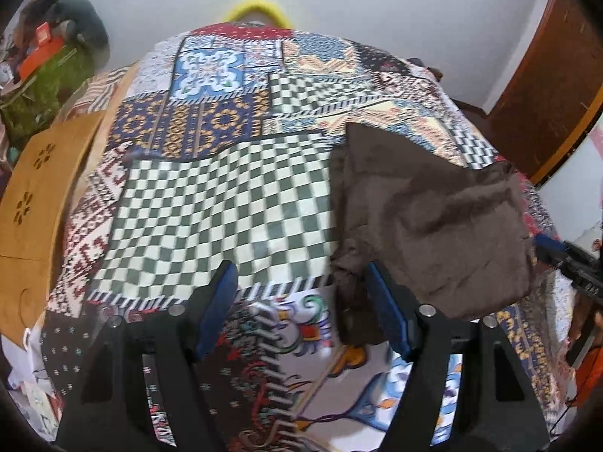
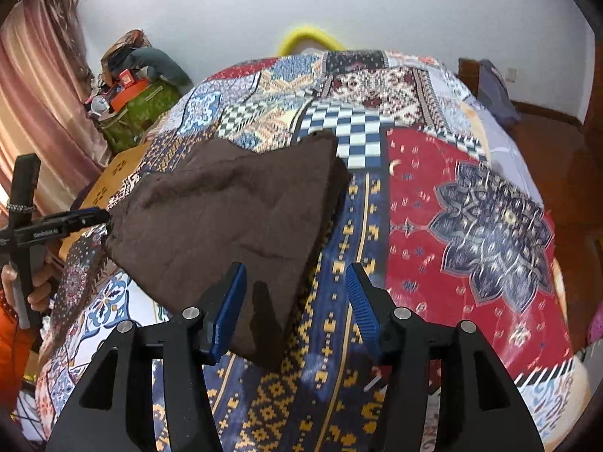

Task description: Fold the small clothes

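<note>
**Brown garment on patchwork bedspread, both grippers spread apart**

The brown garment [image 1: 433, 222] [image 2: 233, 218] lies folded, roughly triangular, on a patchwork bedspread [image 1: 211, 196] [image 2: 471, 203] w/ checkered, floral and geometric panels. Fuzzy fabric; its near corner droops toward the right wrist cam.

Room: white wall behind the bed, a yellow curved object [image 1: 260, 9] [image 2: 311, 37] peeking over the far edge. Green bag [image 2: 139, 113] piled w/ orange boxes stands at far left beside a pink curtain [image 2: 34, 113]. Wooden board w/ flower cut-outs [image 1: 41, 196] sits along the bed's left side. Wooden door [image 1: 542, 86] at right in the left view.

Left gripper [image 1: 301, 312]: fingers apart, low over the bedspread; the garment's near-left edge sits btw the blue pads, close to the right-hand pad [image 1: 388, 312]; contact can't be told. In the right view it comes in from the left, tip [image 2: 94, 216] at the garment's left corner, hand [image 2: 26, 286] on the handle.

Right gripper [image 2: 296, 309]: fingers apart, garment's near corner btw them, against or just by the left pad [image 2: 226, 312]; not clamped. In the left view only its tip [image 1: 565, 260] shows at the right edge, beside the garment.

Hard to tell: garment type, seams, folds underneath. Left view is motion-blurred near the bottom.
</note>
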`<state>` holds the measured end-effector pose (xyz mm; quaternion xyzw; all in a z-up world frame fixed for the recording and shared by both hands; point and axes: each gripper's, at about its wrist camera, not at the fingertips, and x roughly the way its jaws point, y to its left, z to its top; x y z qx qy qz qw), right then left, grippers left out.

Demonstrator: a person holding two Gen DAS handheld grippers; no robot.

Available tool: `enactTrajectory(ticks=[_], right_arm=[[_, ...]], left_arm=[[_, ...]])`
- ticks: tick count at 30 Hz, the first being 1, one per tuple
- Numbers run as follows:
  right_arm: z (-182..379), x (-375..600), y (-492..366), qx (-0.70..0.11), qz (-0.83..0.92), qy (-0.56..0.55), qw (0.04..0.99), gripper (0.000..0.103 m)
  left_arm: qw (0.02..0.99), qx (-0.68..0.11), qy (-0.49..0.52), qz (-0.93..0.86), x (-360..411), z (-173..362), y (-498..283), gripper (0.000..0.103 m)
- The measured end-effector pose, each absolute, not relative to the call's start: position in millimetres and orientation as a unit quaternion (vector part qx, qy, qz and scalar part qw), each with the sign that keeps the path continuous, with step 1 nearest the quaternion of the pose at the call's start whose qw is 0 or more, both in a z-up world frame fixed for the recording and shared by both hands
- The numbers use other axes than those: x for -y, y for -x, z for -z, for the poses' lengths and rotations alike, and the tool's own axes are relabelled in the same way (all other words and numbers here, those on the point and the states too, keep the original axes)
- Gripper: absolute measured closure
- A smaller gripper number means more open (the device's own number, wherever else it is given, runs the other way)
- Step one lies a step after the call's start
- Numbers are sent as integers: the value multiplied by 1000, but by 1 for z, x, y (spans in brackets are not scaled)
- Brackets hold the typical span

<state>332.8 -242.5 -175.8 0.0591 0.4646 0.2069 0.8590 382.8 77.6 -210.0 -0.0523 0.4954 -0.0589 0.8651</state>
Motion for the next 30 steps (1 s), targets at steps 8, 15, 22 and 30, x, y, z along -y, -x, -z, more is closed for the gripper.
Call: enactTrajectory(ticks=[8,15,22,30], right_arm=[[185,231,-343,-468,-213,-62,856,49],[189,222,-356,-464,-224,-63,855,46],[199,228,-368,-473,-228,-119,843,62],[193,220,-366,-479,-243,-133,833,94]], left_arm=[[829,-539,121,88,-67,244,-425,29],[810,-547,169,130,-64,257,-449,29],[809,-549,158,141,-54,259,-455,30],[813,-543,144,156,-38,246,-448,86]])
